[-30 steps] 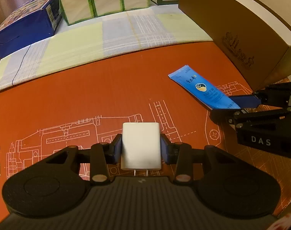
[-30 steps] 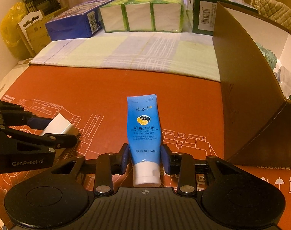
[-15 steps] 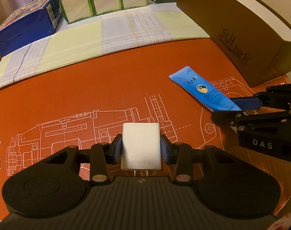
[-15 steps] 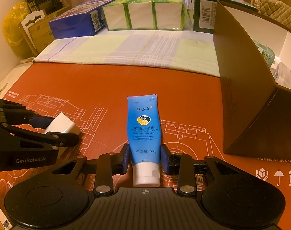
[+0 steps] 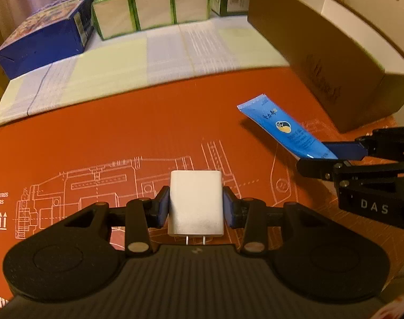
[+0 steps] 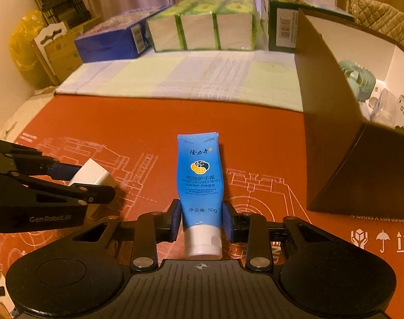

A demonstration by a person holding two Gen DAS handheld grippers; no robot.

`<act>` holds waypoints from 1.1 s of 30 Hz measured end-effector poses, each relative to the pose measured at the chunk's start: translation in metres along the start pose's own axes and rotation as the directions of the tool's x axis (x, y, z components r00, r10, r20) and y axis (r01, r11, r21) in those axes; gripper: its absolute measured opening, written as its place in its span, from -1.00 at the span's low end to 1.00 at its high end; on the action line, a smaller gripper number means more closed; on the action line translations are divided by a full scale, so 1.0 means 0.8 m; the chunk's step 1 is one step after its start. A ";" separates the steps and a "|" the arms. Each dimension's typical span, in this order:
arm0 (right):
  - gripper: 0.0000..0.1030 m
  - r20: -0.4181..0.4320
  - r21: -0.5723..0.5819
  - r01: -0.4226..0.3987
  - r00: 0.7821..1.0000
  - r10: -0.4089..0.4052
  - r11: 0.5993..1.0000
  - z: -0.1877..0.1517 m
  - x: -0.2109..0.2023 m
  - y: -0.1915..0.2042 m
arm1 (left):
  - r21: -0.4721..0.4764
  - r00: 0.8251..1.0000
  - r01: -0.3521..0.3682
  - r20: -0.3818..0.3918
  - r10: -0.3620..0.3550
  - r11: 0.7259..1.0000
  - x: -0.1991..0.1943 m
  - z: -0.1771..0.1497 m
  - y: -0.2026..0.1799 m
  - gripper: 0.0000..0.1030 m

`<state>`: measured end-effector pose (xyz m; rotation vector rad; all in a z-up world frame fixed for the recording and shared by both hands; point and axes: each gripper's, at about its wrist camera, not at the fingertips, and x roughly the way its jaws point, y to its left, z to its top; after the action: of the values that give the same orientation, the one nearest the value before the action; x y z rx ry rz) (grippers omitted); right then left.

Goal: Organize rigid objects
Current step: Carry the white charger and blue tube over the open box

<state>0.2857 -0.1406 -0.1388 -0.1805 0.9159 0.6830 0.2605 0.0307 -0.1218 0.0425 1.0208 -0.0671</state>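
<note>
My left gripper is shut on a white plug adapter, its two prongs pointing back at the camera, held above the orange mat. My right gripper is shut on a blue hand cream tube with a white cap, also lifted off the mat. In the left wrist view the right gripper and tube are at the right. In the right wrist view the left gripper with the adapter is at the left.
A brown open box stands at the right, with several items inside. It also shows in the left wrist view. A checked cloth lies behind the mat, with a blue box and green tissue packs beyond.
Both grippers have risen with their objects still held; the brown box looks lower and further away in both views, and its inside shows more in the right wrist view.
</note>
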 end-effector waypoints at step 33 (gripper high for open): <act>-0.44 0.269 0.168 -0.002 0.962 -0.044 0.986 0.050 -0.157 -0.111 | 0.114 0.961 0.136 0.226 -0.159 0.984 -0.097 0.140 -0.145 -0.31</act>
<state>0.3150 -0.2513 -0.0283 0.0529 0.7014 0.5907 0.3067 -0.0894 0.0020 0.0460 0.7818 -0.2532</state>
